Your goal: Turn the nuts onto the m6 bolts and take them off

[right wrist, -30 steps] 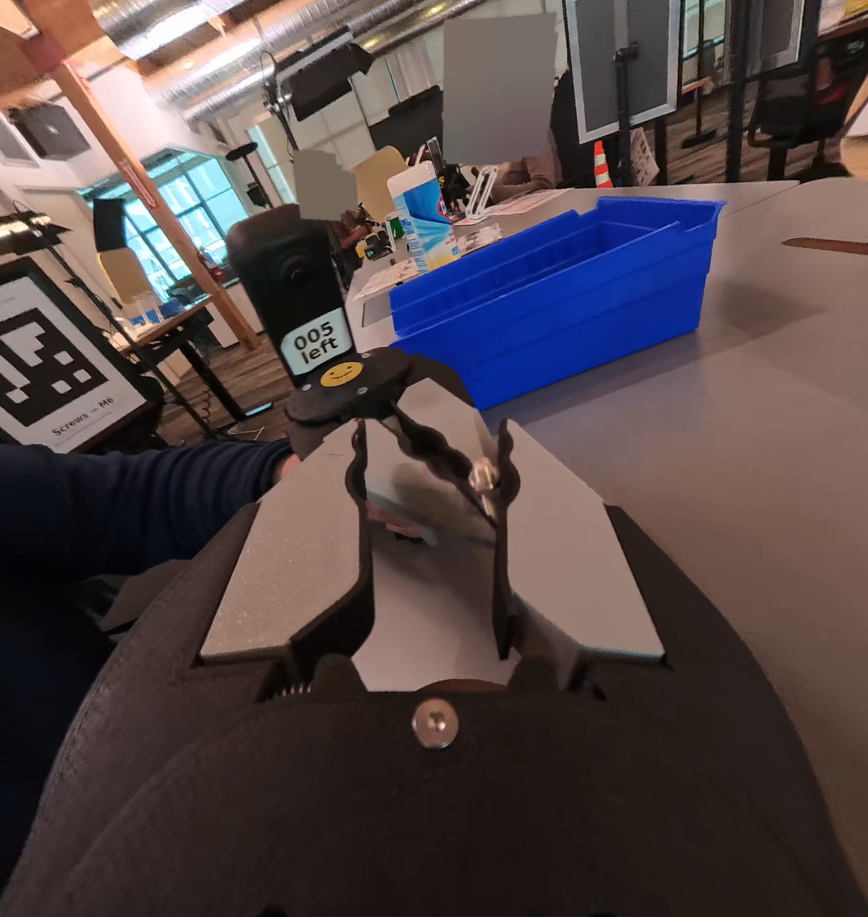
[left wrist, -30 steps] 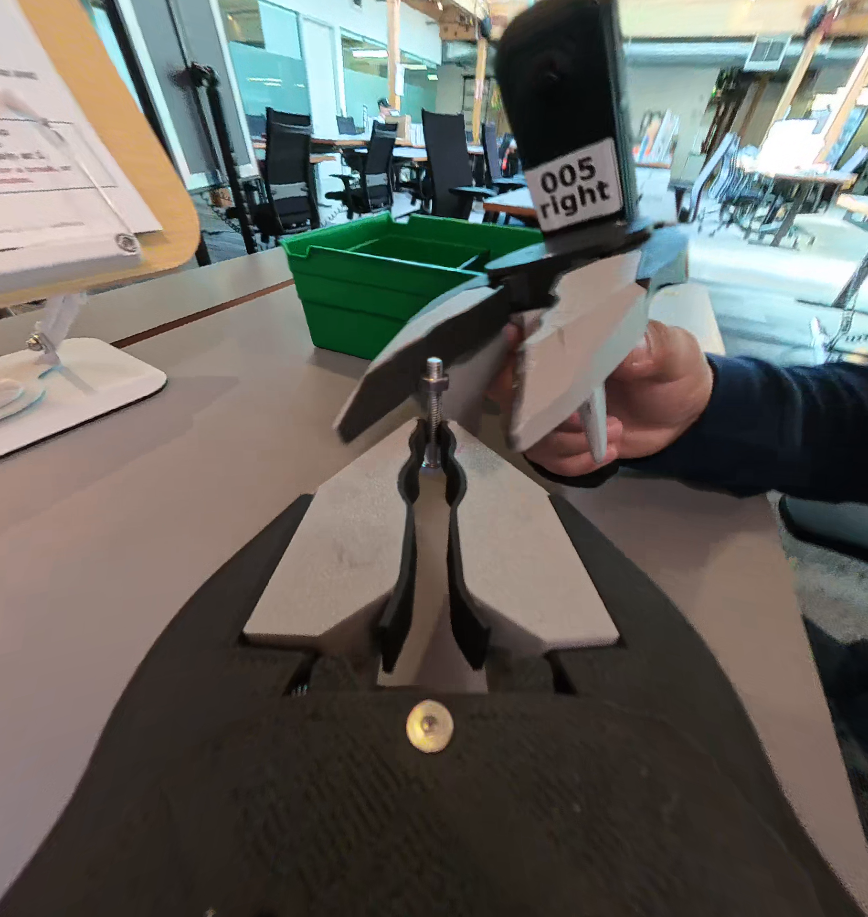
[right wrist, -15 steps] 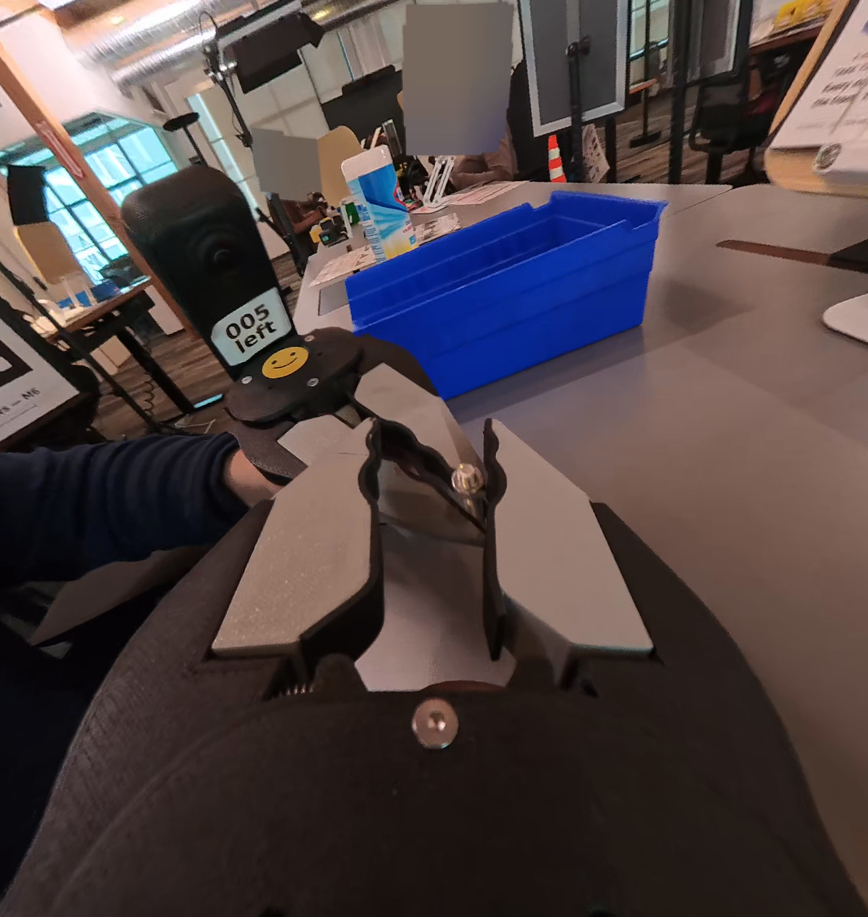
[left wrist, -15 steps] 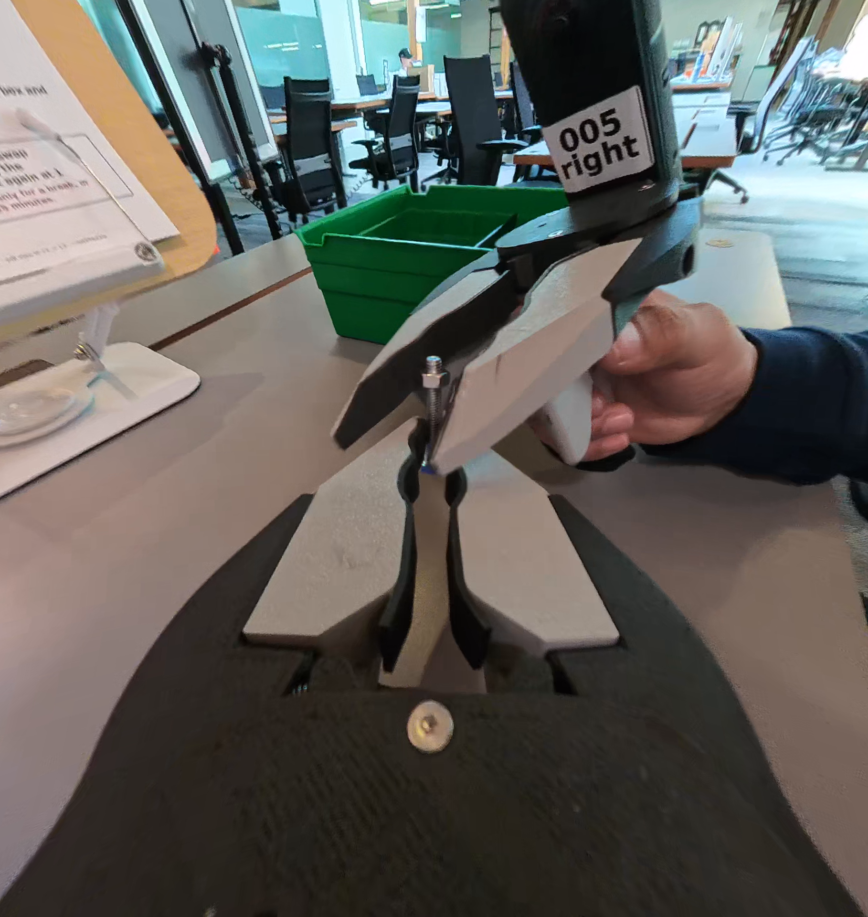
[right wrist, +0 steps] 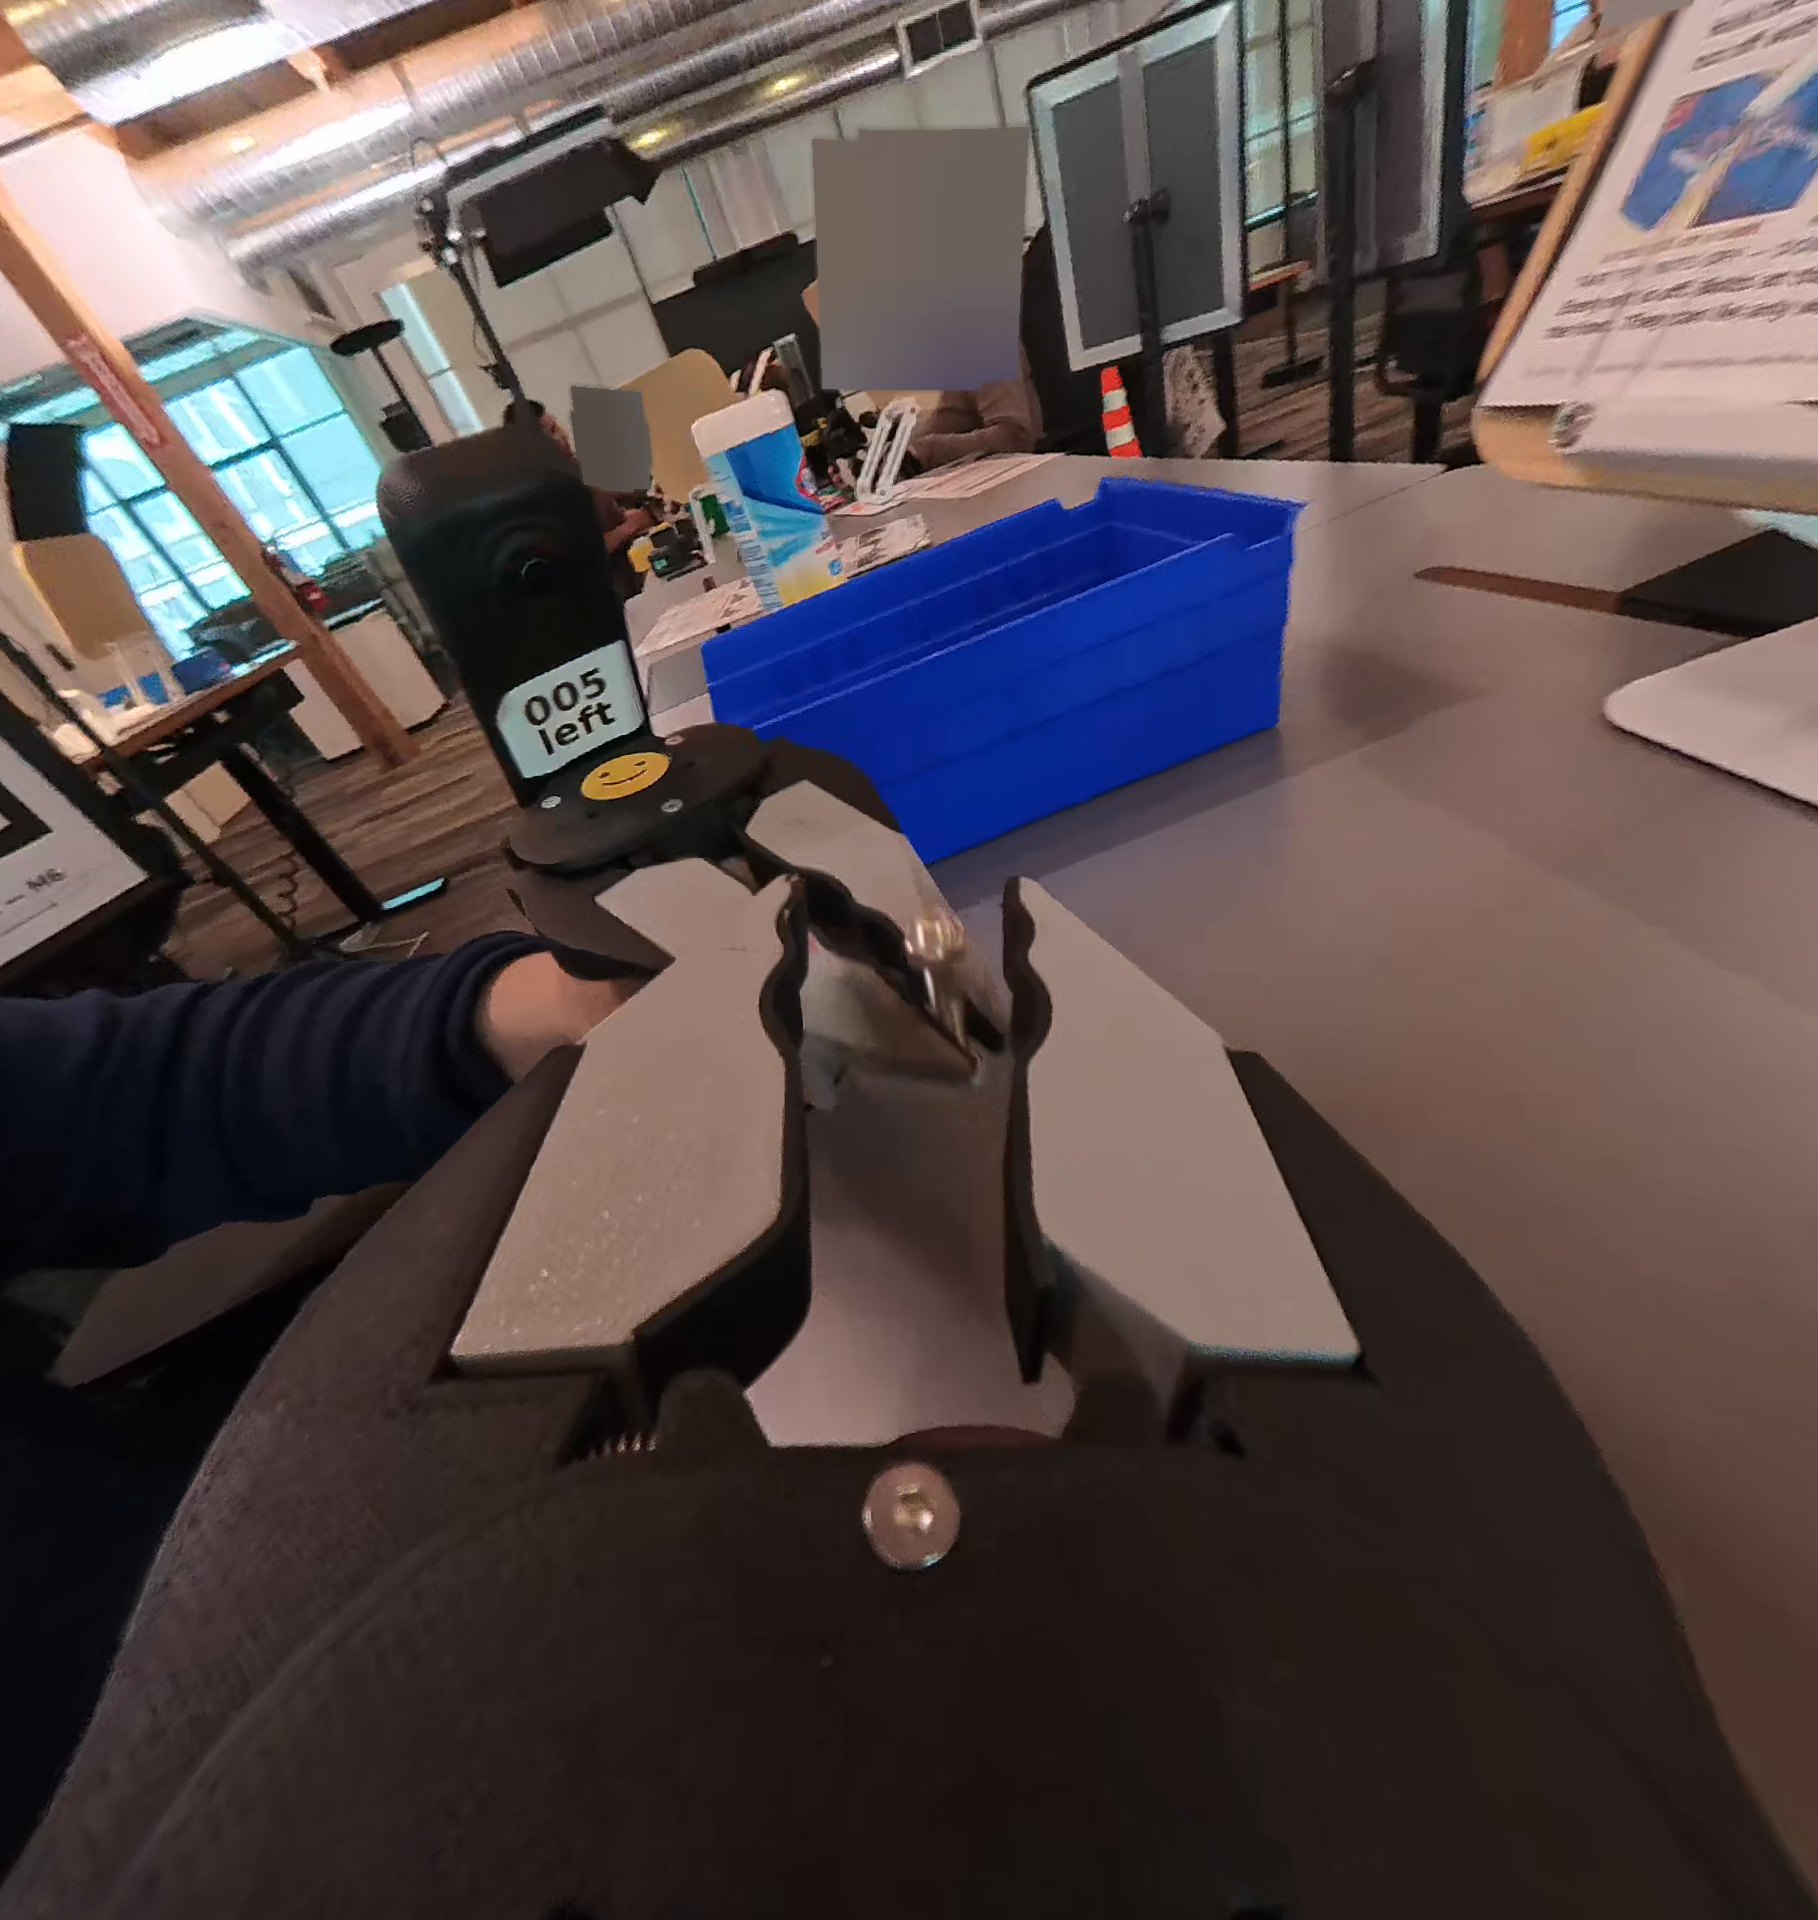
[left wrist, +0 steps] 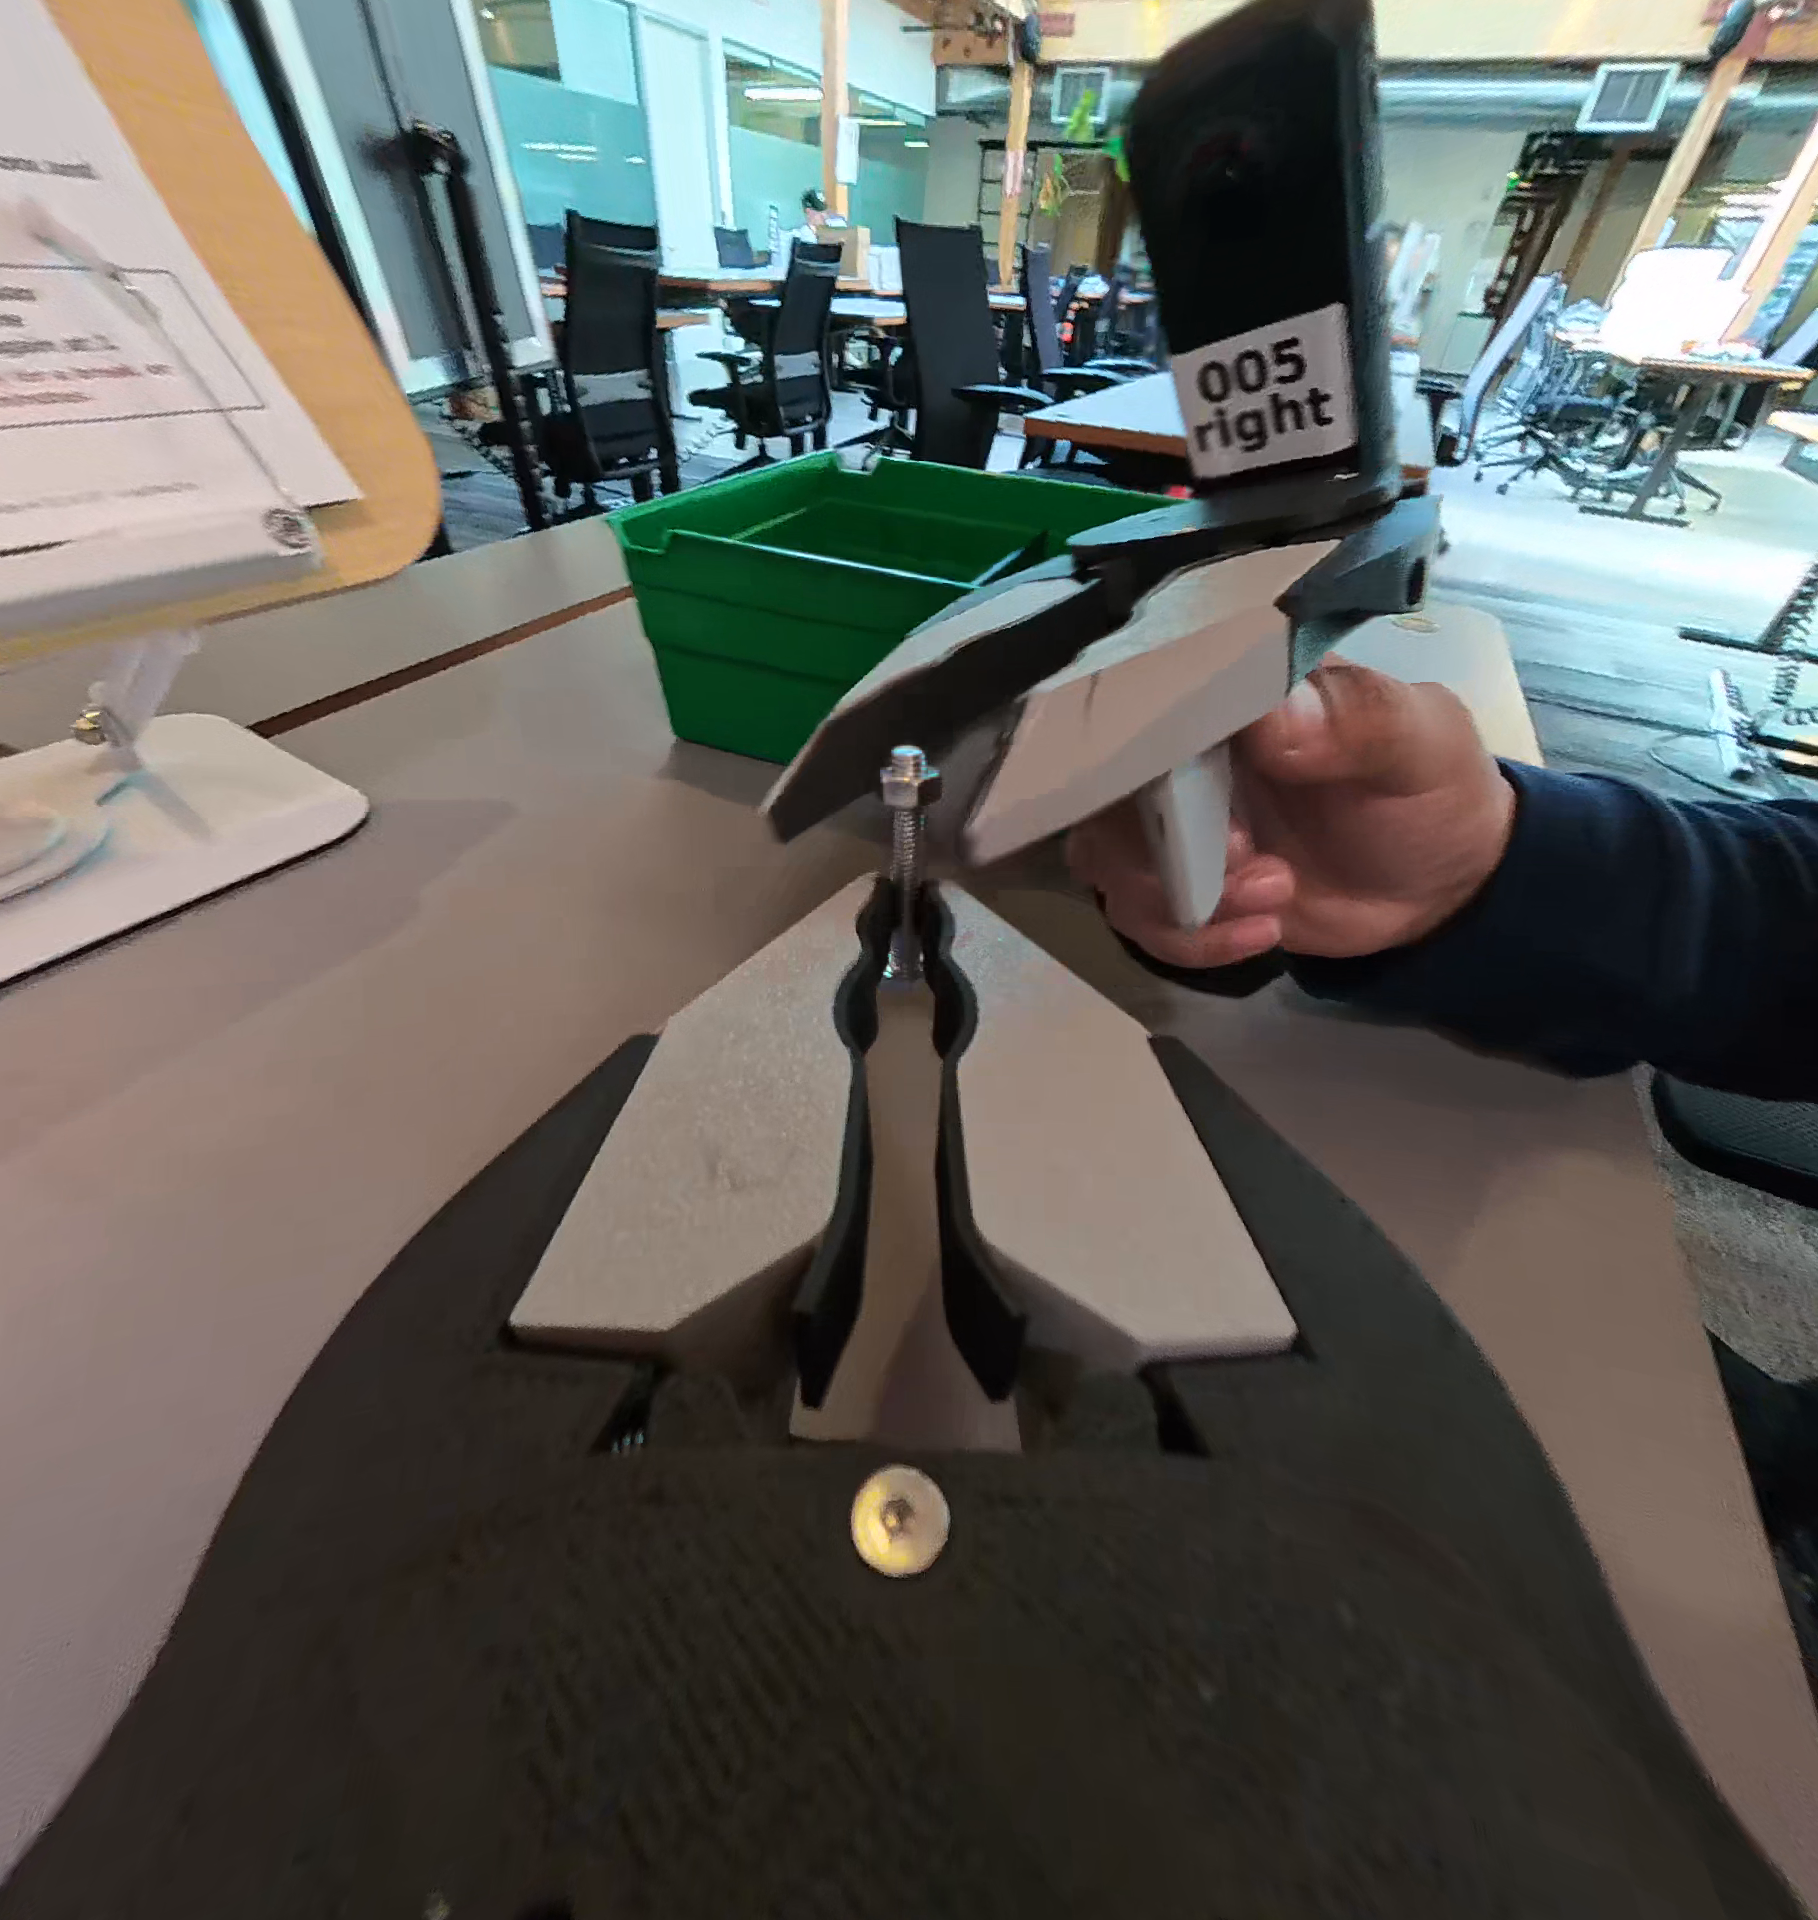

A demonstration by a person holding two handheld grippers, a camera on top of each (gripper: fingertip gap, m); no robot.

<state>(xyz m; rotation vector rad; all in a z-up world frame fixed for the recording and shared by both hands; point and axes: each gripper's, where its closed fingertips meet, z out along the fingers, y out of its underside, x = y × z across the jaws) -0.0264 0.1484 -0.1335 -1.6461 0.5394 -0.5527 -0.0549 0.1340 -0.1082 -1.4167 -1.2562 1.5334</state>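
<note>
My left gripper (left wrist: 905,940) is shut on the lower end of a silver M6 bolt (left wrist: 905,862) and holds it upright above the table. A hex nut (left wrist: 910,792) sits near the bolt's top, with a little thread showing above it. My right gripper (right wrist: 905,935) is open, and its two fingers stand on either side of the nut (right wrist: 931,930). The nut is close to the right finger, with a clear gap on the left side. In the left wrist view the right gripper (left wrist: 879,826) reaches in from the right, held by a hand (left wrist: 1352,810).
A green bin (left wrist: 832,623) stands behind the bolt on the grey table (left wrist: 365,1039). A sign holder with a white base (left wrist: 157,831) is at the left. A blue bin (right wrist: 1040,686) stands farther back in the right wrist view, with a wipes canister (right wrist: 770,499) behind it. Less than 4 cm separates the two grippers' tips.
The right gripper has swung around the top of the bolt, and its jaws have narrowed slightly around the nut. The left gripper keeps its hold on the bolt.
</note>
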